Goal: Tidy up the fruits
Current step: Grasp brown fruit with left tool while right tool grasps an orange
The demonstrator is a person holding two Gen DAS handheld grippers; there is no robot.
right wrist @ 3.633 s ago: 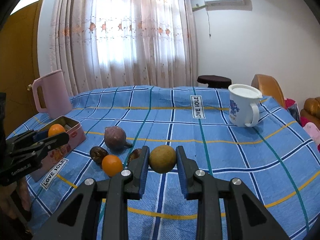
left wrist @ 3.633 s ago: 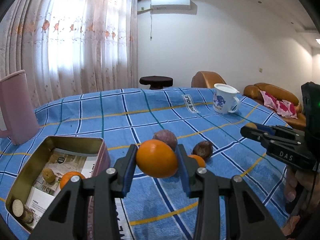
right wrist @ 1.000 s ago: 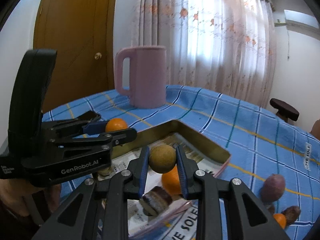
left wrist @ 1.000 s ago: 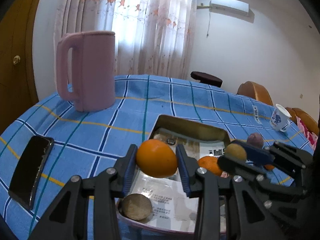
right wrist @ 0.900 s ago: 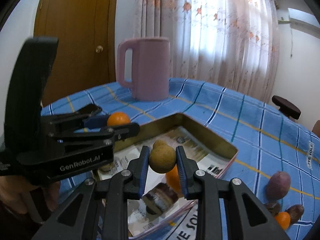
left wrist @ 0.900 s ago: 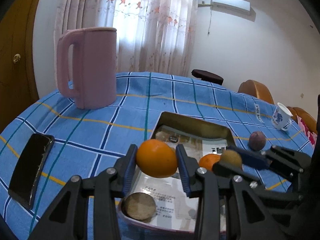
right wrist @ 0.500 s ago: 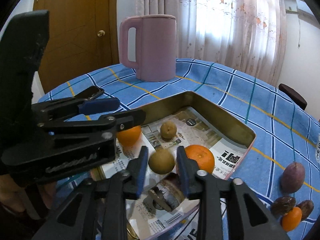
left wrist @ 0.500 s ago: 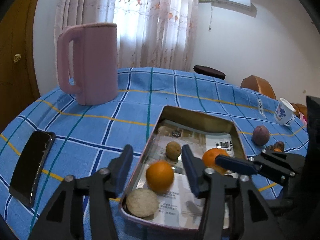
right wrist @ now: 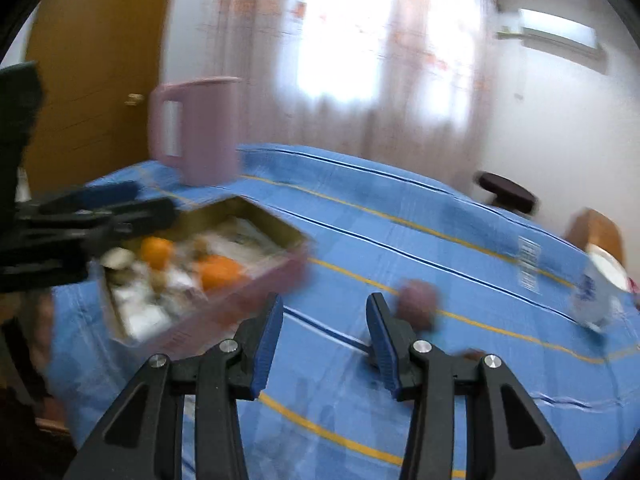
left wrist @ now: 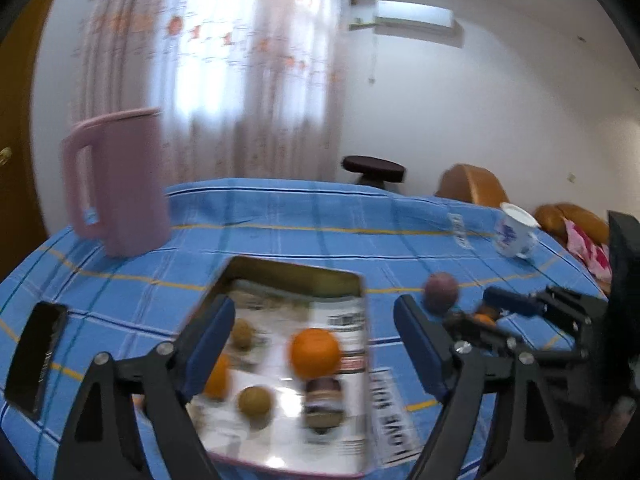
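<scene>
A metal tin [left wrist: 352, 280] lined with paper holds two oranges [left wrist: 315, 353], two small brown fruits [left wrist: 255, 400] and other pieces. My left gripper [left wrist: 310, 344] is open and empty above the tin. My right gripper [right wrist: 324, 330] is open and empty over the blue cloth, right of the tin [right wrist: 280, 276]. A purple fruit [right wrist: 418, 300] lies just beyond its right finger. The purple fruit [left wrist: 441, 289] and a small orange [left wrist: 482, 317] lie on the cloth beside the right gripper [left wrist: 516, 308]. Both views are blurred.
A pink jug [left wrist: 120, 184] stands at the back left. A black phone [left wrist: 34, 356] lies at the table's left edge. A white and blue mug [left wrist: 514, 236] stands at the far right. The table [right wrist: 440, 240] has a blue checked cloth.
Both grippers opened and dropped the orange and the brown fruit into the tin. Both have since opened wider, and the right one has swung right, away from the tin.
</scene>
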